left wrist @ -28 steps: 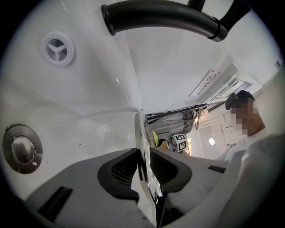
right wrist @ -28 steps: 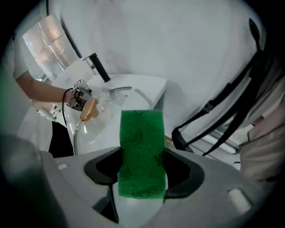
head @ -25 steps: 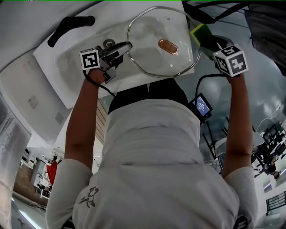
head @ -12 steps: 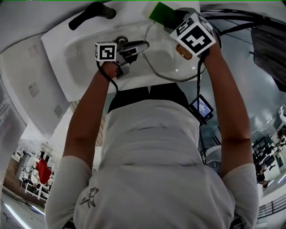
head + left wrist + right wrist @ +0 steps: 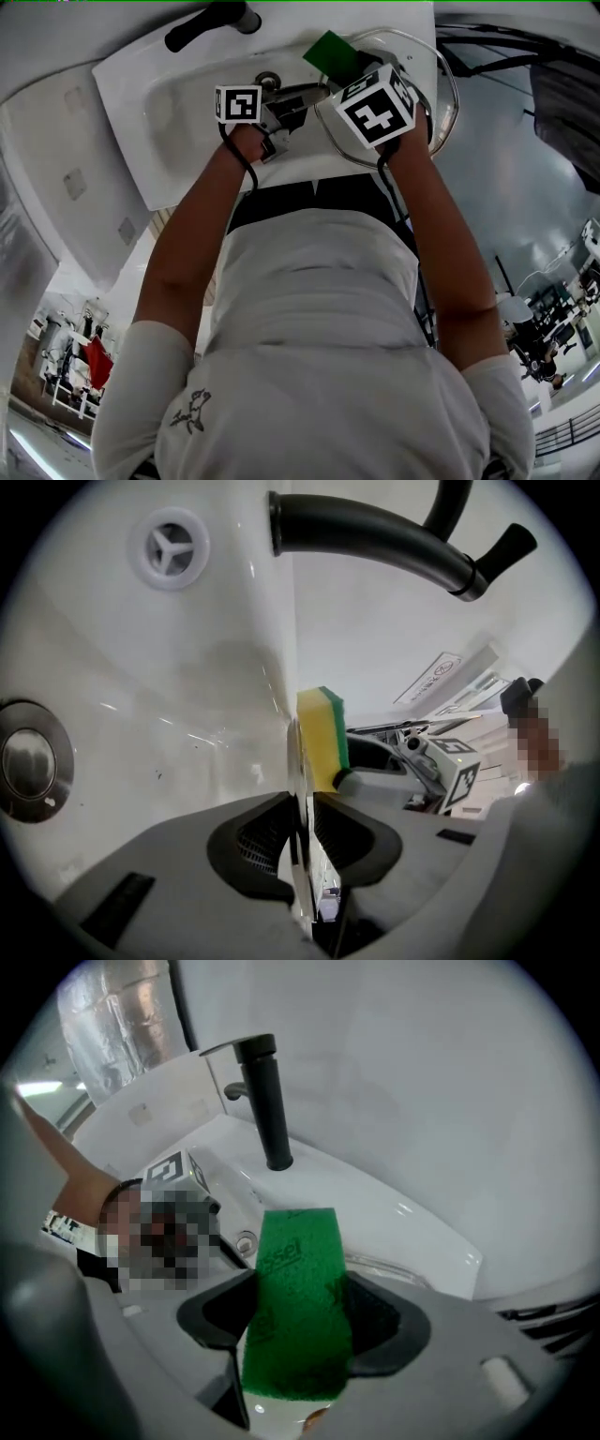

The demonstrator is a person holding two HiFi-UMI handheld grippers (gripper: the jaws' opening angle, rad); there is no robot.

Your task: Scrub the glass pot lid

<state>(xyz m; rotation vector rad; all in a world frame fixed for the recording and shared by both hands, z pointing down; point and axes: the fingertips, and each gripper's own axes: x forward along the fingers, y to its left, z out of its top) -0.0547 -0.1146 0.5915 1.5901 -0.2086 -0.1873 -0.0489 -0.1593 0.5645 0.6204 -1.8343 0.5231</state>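
Since the earlier frames the right gripper (image 5: 349,73) has crossed from beyond the right end of the sink (image 5: 141,103) to a place above the sink's bowl. Its marker cube now sits close beside the cube of the left gripper (image 5: 302,96), which has kept its place over the sink's front part.

The left forearm reaches straight from the body toward the sink's front edge, with the wrist straight. The left gripper points across the bowl toward the sink's right side. Its jaws have just been closing a little more, and they are nearly together with only the thin rim of the glass lid (image 5: 298,761) pinched between the pads. In the left gripper view the lid is seen edge-on, with the drain (image 5: 33,771) of the sink to the left of it and the black faucet (image 5: 375,536) at the sink's back edge above it. In the head view the lid's metal rim curves out past the sink's right end.

The right forearm also reaches forward to the sink and leans inward. The right gripper points steeply down into the bowl. Its jaws are pressed on a sponge (image 5: 295,1307), which fills the gap between them, green side toward the camera. The sponge's yellow side lies against the lid's right face, just beyond the left jaws.
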